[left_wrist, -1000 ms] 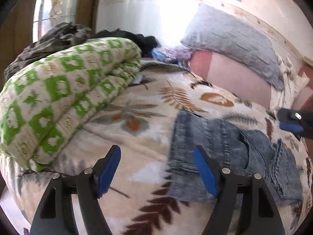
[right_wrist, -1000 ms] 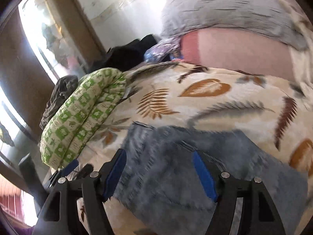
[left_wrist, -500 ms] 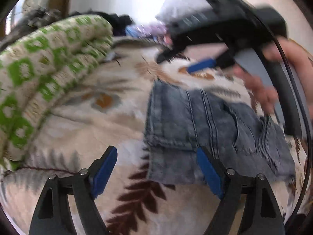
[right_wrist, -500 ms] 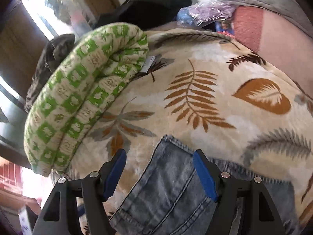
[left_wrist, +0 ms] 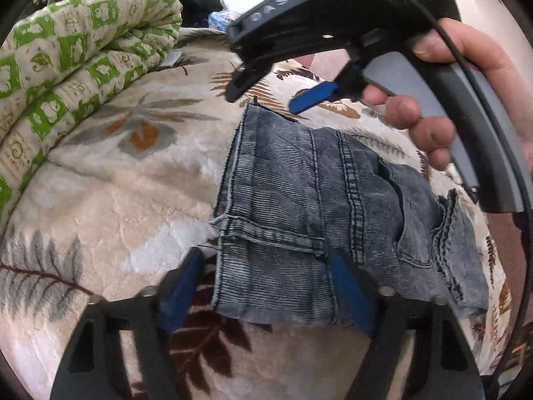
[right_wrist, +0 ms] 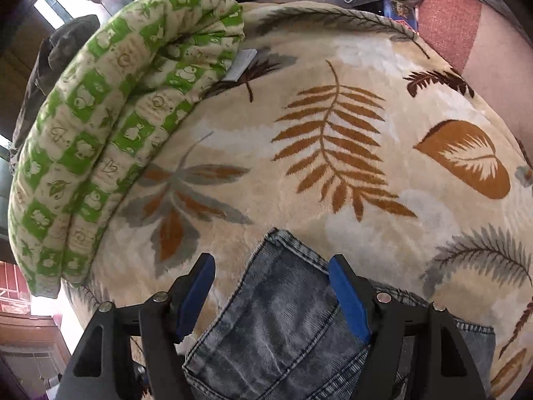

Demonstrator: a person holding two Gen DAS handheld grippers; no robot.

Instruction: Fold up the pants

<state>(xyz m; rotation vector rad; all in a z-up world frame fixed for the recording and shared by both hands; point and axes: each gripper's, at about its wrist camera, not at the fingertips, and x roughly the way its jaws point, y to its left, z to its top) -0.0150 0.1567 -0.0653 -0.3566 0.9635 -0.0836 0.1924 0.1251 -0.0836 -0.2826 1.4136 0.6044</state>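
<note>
Two grippers straddle the grey-blue denim pants (left_wrist: pixel 309 206) lying partly folded on the cream leaf-print fleece blanket (left_wrist: pixel 126 180) of the bed: your left gripper (left_wrist: pixel 266 286) is closing its fingers around the near hem corner, while your right gripper (right_wrist: pixel 273 290) stands wide over the far corner. If you pinch too deep, you may catch blanket pile along with the denim. If one hand grabs only the top layer, the fold may skew or slide apart as you lift.

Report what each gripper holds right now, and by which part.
Nothing is held. The left gripper, jaws closing, and the open right gripper each straddle a corner of the jeans.
</note>
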